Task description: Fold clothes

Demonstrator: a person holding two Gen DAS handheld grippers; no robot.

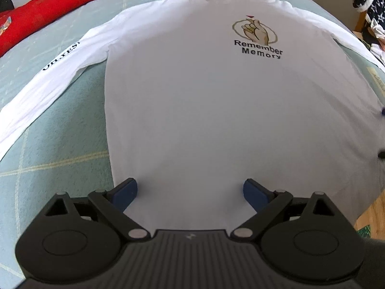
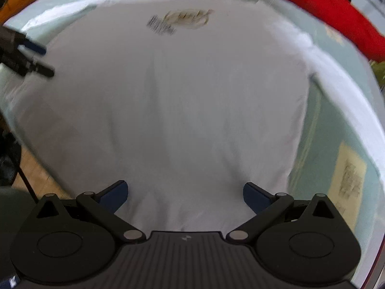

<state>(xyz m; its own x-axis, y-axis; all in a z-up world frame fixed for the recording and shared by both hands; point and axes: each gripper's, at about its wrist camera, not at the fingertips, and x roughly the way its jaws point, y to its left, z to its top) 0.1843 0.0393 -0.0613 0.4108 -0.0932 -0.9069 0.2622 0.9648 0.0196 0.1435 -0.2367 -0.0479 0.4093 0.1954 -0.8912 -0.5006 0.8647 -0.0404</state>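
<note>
Shirt count: one white long-sleeved printed cotton shirt (image 1: 204,101) spread flat; two grippers, left gripper (image 1: 190,190) and right gripper (image 2: 184,191), fingers apart at its near hem.

Open left claw (image 1: 190,193) over white shirt (image 1: 204,110)

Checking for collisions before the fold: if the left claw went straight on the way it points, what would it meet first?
Probably the white shirt itself: the open left claw points along its body.
</note>
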